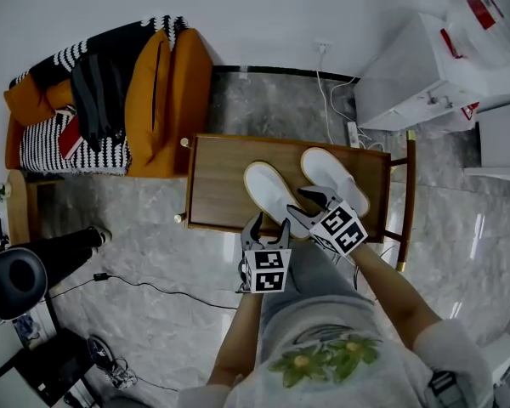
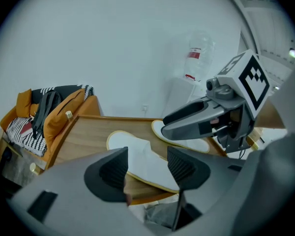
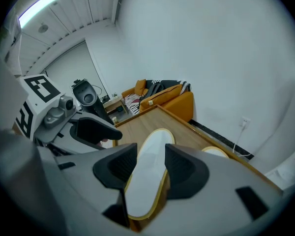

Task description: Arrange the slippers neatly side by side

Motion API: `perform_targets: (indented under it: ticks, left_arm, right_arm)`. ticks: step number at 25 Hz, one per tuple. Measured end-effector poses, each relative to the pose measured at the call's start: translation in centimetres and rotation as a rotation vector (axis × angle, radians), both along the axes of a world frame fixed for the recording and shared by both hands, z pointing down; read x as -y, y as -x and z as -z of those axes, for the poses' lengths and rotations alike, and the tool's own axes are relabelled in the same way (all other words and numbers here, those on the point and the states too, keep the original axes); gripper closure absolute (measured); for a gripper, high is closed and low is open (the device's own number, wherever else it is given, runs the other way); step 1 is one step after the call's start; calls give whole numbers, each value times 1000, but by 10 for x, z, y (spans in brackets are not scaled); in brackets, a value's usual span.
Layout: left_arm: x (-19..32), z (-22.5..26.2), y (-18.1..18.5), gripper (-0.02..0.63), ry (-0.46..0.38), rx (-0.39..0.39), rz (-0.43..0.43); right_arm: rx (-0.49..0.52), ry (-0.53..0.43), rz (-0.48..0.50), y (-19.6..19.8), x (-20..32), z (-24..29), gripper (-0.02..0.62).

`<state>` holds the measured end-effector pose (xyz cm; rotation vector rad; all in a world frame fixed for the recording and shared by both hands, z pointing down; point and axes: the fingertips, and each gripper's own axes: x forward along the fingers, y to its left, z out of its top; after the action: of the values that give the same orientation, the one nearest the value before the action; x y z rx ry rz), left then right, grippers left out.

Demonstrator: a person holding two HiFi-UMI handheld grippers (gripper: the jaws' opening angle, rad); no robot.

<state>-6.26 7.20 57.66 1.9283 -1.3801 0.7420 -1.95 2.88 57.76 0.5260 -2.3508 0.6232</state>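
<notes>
Two white slippers with tan edging lie side by side on the wooden table (image 1: 217,177). The left slipper (image 1: 269,194) (image 2: 137,154) (image 3: 148,171) reaches the near edge, and the right slipper (image 1: 331,177) (image 2: 187,144) (image 3: 214,152) lies just beside it. My left gripper (image 1: 269,228) (image 2: 148,168) hangs open over the near edge behind the left slipper's heel, holding nothing. My right gripper (image 1: 310,204) (image 3: 150,168) is open too, low over the slippers' heel ends, its pads pressing on nothing. It also shows in the left gripper view as a grey body (image 2: 206,119).
An orange sofa (image 1: 166,100) with striped cushions and dark clothes stands left of the table. A white cabinet (image 1: 421,79) is at the back right. A black cable (image 1: 153,287) trails over the marble floor, and a dark round seat (image 1: 13,283) sits at far left.
</notes>
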Motion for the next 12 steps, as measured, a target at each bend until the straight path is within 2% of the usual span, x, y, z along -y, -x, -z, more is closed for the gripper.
perform_targets:
  ticks: [5,12]
  left_arm:
    - [0,-28,-3,357,53,-8,5]
    - [1,-60,-2,357,101,37,-15]
  right_arm:
    - [-12,39,7,3,3,-17,428]
    - [-48,94,36,8,0,-41,428]
